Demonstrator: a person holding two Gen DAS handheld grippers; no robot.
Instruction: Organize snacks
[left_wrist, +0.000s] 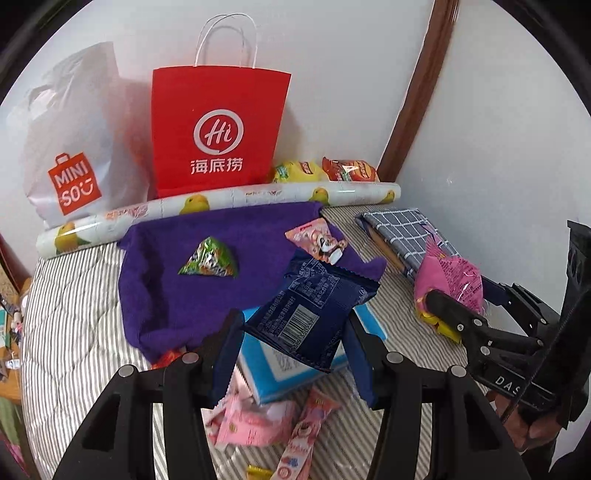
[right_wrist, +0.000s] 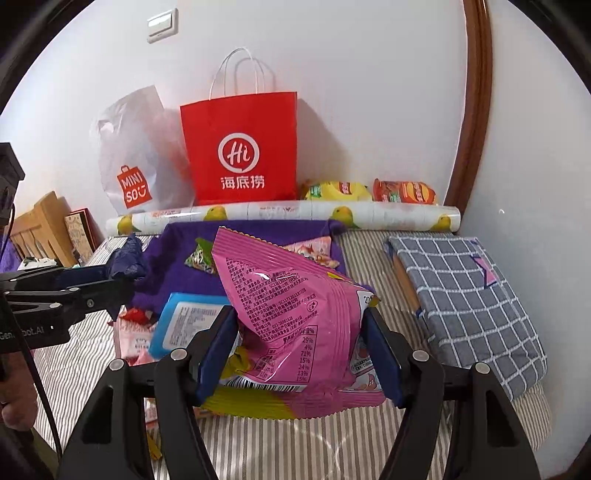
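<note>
So we've got both tongs loaded. Left gripper (left_wrist: 295, 343) is clenched on a navy snack pack (left_wrist: 314, 306), center-bottom of the left wrist view, pack's long axis running up-right away from the jaws. Right gripper (right_wrist: 299, 350) grips a pink chip bag (right_wrist: 291, 317), center of the right wrist view, bag standing up & tilted left. The red paper bag (left_wrist: 218, 129) stands upright at the wall, top center in both views, straight ahead & above both packs. We'd guess that's the drop spot; its mouth faces up, so packs go in from above. Neither hand looks clearly nearer.
</note>
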